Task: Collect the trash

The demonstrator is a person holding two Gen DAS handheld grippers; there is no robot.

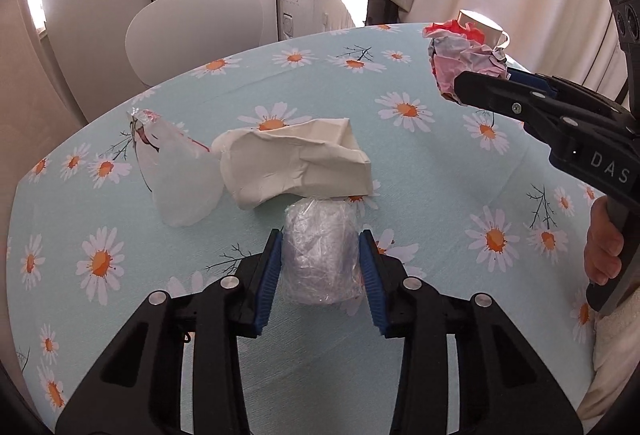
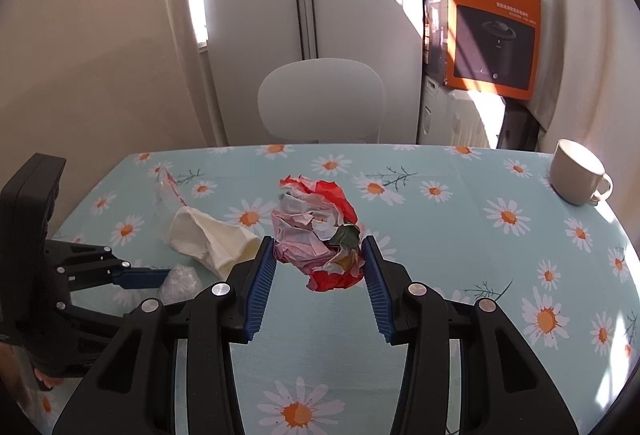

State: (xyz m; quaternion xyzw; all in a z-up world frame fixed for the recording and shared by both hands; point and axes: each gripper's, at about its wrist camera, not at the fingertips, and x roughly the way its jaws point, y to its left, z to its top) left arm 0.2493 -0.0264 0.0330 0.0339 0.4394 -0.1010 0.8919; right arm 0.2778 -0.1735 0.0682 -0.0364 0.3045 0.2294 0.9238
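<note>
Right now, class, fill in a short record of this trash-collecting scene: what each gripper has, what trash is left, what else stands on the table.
left gripper: closed on the crumpled clear plastic wad
right gripper: holds the crumpled red and pink paper ball
trash left: cream paper bag, clear plastic bag
also on the daisy tablecloth: white mug

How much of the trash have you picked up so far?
Nothing looks put away yet; no bin is in view. In hand: the right gripper holds a crumpled red paper ball, and the left gripper squeezes a clear plastic wad. Left on the table: a crumpled white bag and a clear plastic bag.
</note>
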